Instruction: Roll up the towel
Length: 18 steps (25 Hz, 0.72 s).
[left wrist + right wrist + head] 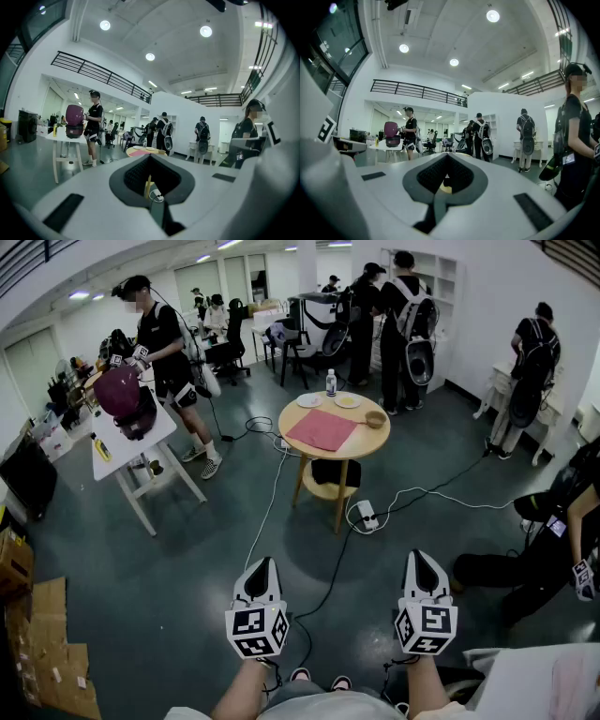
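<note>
Left gripper (pixel 262 568) and right gripper (pixel 419 561) are both clenched and empty, well apart from the pink towel (pixel 322 429) lying flat on the round table (pixel 367 442); the floor cables (pixel 265 517) in between could trip the person on the way over.

Head view looks down, both gripper views level, all toward the distant round table (pixel 360 440)

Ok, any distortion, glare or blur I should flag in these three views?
Head view: fisheye bending at the edges, even light, the towel on the round table sharp but small. Left gripper view: heavy fisheye, dark corners, ceiling lamp blown out, the left gripper itself slightly soft up close. Right gripper view: the same, its ceiling lamp glaring.
</note>
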Tool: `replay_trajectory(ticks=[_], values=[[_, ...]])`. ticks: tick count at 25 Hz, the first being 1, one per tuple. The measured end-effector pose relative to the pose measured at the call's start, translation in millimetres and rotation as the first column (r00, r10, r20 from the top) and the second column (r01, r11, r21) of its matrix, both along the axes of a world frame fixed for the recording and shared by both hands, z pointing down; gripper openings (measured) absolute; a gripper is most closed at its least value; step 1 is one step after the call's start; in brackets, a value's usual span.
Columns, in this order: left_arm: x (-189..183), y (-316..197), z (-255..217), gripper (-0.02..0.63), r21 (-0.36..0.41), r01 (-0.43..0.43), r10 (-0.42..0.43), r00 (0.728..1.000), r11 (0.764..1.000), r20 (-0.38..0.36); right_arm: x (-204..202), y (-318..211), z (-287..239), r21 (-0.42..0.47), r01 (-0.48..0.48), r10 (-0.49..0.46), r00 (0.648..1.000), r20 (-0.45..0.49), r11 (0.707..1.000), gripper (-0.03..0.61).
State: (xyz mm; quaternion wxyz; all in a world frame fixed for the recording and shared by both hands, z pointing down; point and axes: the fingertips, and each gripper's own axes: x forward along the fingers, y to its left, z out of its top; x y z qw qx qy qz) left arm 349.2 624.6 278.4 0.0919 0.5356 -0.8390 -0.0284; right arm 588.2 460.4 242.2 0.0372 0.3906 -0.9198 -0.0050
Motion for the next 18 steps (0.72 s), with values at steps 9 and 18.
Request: replay_trajectory(ticks=[9,18], values=[[-7,6,2,0.003,0.0,0.006,-0.006,1.0,1.0,-0.005,-10,7,5,-0.021,0.014,-0.014,1.0,-0.008,1.0,0.0],[-14,17,-6,0.005,0.015,0.015,-0.015,1.0,1.0,-0.027,-15,11,3,-0.061,0.022,-0.018,0.998,0.057,0.998,0.002]])
